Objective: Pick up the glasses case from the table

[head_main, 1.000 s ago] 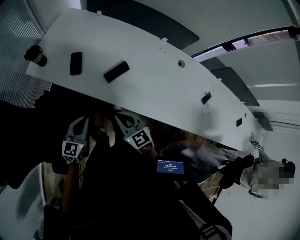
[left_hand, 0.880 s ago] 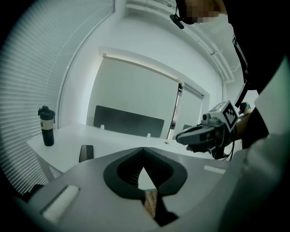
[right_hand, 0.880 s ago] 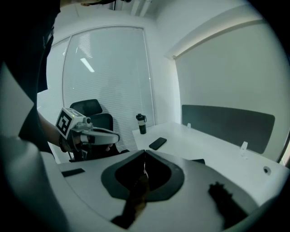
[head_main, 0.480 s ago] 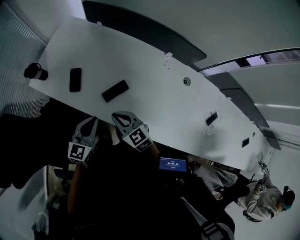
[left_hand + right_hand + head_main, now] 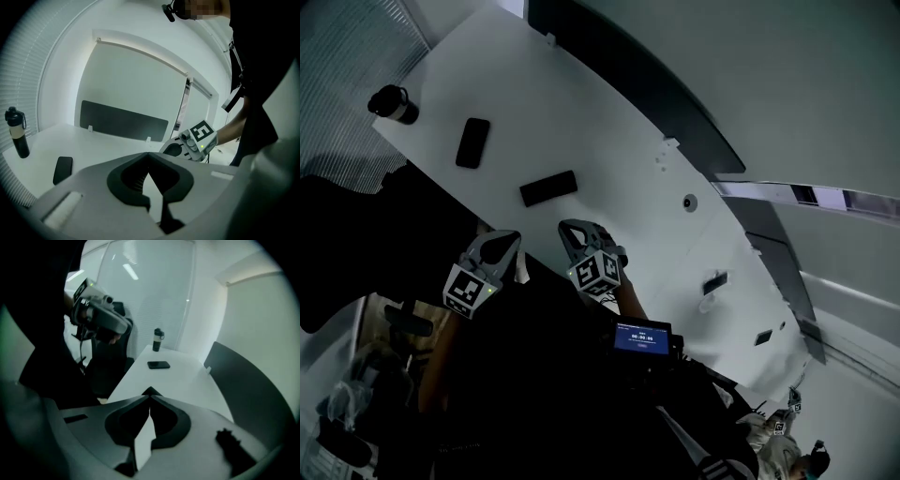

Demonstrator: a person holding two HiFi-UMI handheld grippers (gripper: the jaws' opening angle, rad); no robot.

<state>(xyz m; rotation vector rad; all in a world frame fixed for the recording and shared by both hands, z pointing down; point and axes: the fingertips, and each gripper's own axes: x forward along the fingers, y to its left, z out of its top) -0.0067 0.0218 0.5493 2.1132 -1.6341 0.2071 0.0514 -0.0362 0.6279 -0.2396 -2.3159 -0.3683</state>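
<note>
The glasses case (image 5: 548,187) is a black oblong lying on the white table (image 5: 609,178) close to its near edge. In the right gripper view a dark corner of the case (image 5: 150,391) shows just past the jaw tips. My right gripper (image 5: 576,229) hangs over the table's edge, a short way below and right of the case, jaws shut and empty (image 5: 150,397). My left gripper (image 5: 502,241) is lower left, still off the table, jaws closed on nothing (image 5: 149,154).
A flat black phone-like thing (image 5: 472,142) and a dark bottle (image 5: 394,103) lie further left on the table. A dark partition (image 5: 628,84) runs along the far edge. A black chair (image 5: 356,244) stands at left. A small lit screen (image 5: 642,337) sits below the grippers.
Both grippers have moved up toward the table's near edge; the right one now overlaps it below the case and has rolled. The camera has swung, shifting the table in view.
</note>
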